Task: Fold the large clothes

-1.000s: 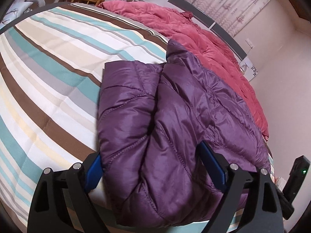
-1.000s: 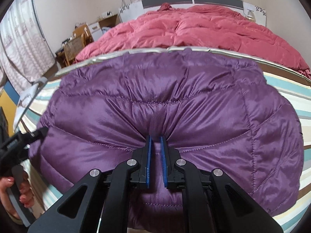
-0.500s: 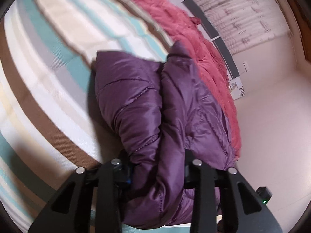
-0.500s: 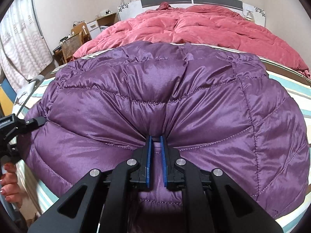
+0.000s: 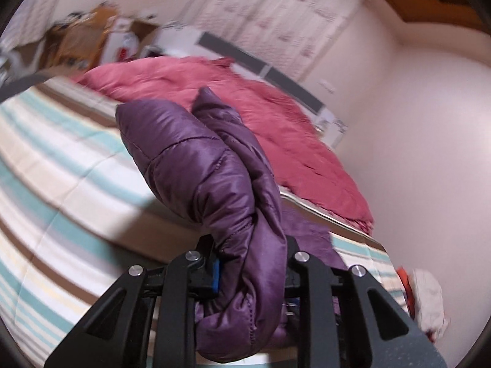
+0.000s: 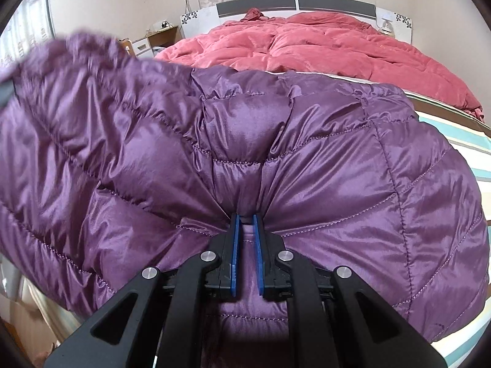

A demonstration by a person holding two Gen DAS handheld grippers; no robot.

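Observation:
A purple quilted puffer jacket [image 6: 307, 159] lies folded on the striped bed sheet [image 5: 61, 165]. My left gripper [image 5: 250, 263] is shut on a thick bunch of the jacket [image 5: 214, 178] and holds that end lifted above the sheet. My right gripper [image 6: 245, 224] is shut on a pinch of the jacket's near edge, with fabric puckered around the blue pads [image 6: 234, 245]. The jacket's left side is raised and blurred in the right wrist view.
A red quilt [image 6: 322, 52] covers the far half of the bed, up to the grey and white headboard [image 6: 294, 3]. A wooden side table [image 6: 162, 35] stands at the back left. A wall [image 5: 414, 153] runs along the bed's right side.
My left gripper closed on the jacket's end and lifted it off the sheet. The jacket's left side rose in the right wrist view. My right gripper stayed shut on the near edge.

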